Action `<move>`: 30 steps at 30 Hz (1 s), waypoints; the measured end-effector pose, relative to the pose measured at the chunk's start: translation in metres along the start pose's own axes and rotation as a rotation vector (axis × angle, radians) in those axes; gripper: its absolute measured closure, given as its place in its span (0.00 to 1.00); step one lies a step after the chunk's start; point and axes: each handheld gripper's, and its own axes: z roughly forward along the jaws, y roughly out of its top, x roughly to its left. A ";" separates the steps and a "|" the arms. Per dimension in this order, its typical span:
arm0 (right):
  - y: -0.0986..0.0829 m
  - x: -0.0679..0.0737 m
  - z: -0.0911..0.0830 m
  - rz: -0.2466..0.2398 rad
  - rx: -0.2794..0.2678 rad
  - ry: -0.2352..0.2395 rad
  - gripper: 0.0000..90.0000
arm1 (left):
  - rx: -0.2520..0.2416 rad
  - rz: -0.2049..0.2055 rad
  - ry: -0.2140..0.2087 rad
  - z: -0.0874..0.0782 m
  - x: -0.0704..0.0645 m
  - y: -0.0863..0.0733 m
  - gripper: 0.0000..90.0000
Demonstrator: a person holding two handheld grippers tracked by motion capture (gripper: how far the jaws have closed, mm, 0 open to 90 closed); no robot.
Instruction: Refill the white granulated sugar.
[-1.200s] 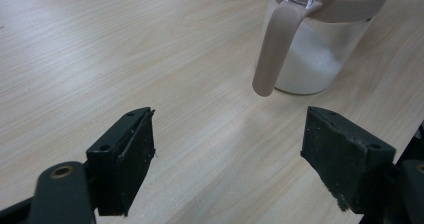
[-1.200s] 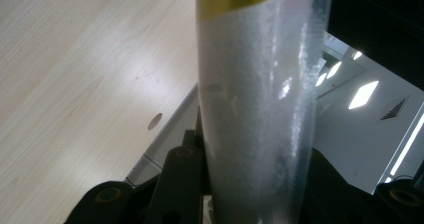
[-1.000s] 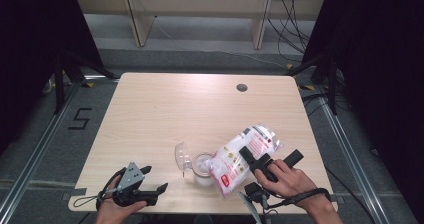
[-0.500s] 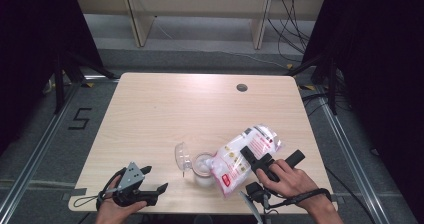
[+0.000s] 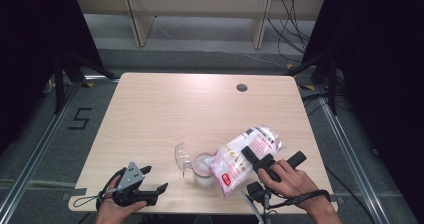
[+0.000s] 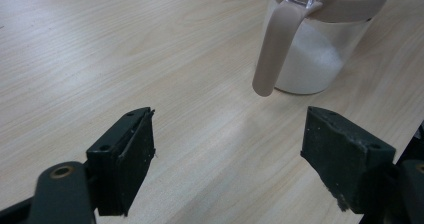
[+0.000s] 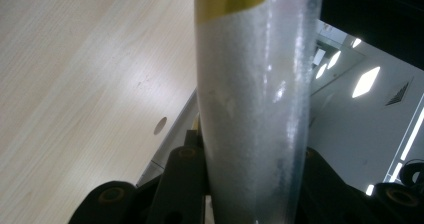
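A clear jar (image 5: 202, 166) with a beige rim stands near the table's front edge, its flip lid (image 5: 182, 157) open to the left. White grains fill its lower part (image 6: 310, 64), and its beige handle (image 6: 272, 54) hangs down the near side. A plastic bag of white grains (image 5: 243, 156) with red and yellow print is tilted over the jar, its lower end at the jar's mouth. My right gripper (image 5: 260, 163) is shut on the bag (image 7: 250, 109). My left gripper (image 5: 147, 191) rests open at the front left, jaws (image 6: 230, 154) apart and pointed toward the jar.
The wooden table (image 5: 165, 114) has a round cable hole (image 5: 242, 87) at the back right. Shelving stands behind the table, and floor rails run along both sides. A floor mark "5" (image 5: 80, 119) lies to the left.
The bag and right gripper have shifted only slightly over the jar. The left gripper has not moved.
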 end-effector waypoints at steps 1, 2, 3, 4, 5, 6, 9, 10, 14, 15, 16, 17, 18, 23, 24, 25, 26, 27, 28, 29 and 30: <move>0.000 0.001 0.000 0.008 -0.005 -0.006 0.87 | 0.000 0.001 -0.003 0.000 0.000 0.000 0.23; 0.000 0.002 0.000 0.021 -0.005 -0.006 0.87 | 0.001 0.008 -0.002 0.000 0.000 0.000 0.23; -0.001 0.003 0.001 0.031 -0.005 -0.007 0.87 | 0.001 0.008 -0.002 0.000 0.000 0.000 0.23; -0.001 0.003 0.001 0.040 -0.004 -0.005 0.87 | 0.001 0.006 -0.002 0.000 0.000 0.000 0.23; -0.002 0.004 0.001 0.046 -0.011 -0.016 0.87 | 0.002 0.009 0.002 0.000 0.000 0.000 0.23; -0.002 0.005 0.002 0.045 -0.018 -0.018 0.87 | 0.000 0.001 -0.003 0.000 0.000 0.000 0.23; -0.003 0.007 0.002 0.069 -0.015 -0.017 0.87 | 0.001 0.001 -0.003 0.000 0.000 0.000 0.23; -0.003 0.008 0.001 0.077 -0.014 -0.017 0.88 | 0.001 0.006 -0.002 0.000 0.000 0.000 0.23; -0.004 0.011 0.001 0.149 -0.025 -0.024 0.88 | 0.006 0.013 -0.001 0.000 0.001 0.000 0.23; -0.005 0.011 0.000 0.159 -0.020 -0.014 0.88 | 0.009 0.018 0.004 -0.001 0.001 0.000 0.23; -0.005 0.011 0.001 0.163 -0.024 -0.020 0.88 | 0.009 0.038 0.003 -0.001 0.002 0.001 0.23; -0.006 0.011 0.002 0.172 -0.037 -0.033 0.88 | 0.008 0.038 0.003 -0.001 0.002 0.001 0.23; -0.007 0.011 0.001 0.182 -0.033 -0.021 0.88 | 0.009 0.038 0.003 -0.001 0.002 0.001 0.23; -0.011 0.015 0.004 0.228 -0.037 -0.005 0.88 | 0.013 0.039 0.006 -0.002 0.002 0.001 0.23; -0.013 0.015 0.005 0.231 -0.055 -0.009 0.88 | 0.008 0.039 0.002 -0.001 0.002 0.001 0.23; -0.014 0.017 0.005 0.257 -0.049 -0.002 0.88 | 0.013 0.044 0.003 -0.001 0.002 0.001 0.23; -0.016 0.018 0.005 0.279 -0.045 0.001 0.88 | 0.011 0.039 0.003 -0.001 0.002 0.001 0.23; -0.017 0.019 0.006 0.283 -0.054 -0.002 0.88 | 0.014 0.046 0.003 -0.002 0.002 0.001 0.23; -0.018 0.021 0.006 0.317 -0.048 0.005 0.88 | 0.012 0.042 0.004 -0.001 0.002 0.001 0.23; -0.020 0.018 0.007 0.296 -0.057 -0.002 0.88 | 0.013 0.042 0.004 -0.001 0.002 0.001 0.23; -0.021 0.020 0.007 0.323 -0.059 -0.002 0.88 | 0.010 0.043 0.000 -0.001 0.002 0.001 0.23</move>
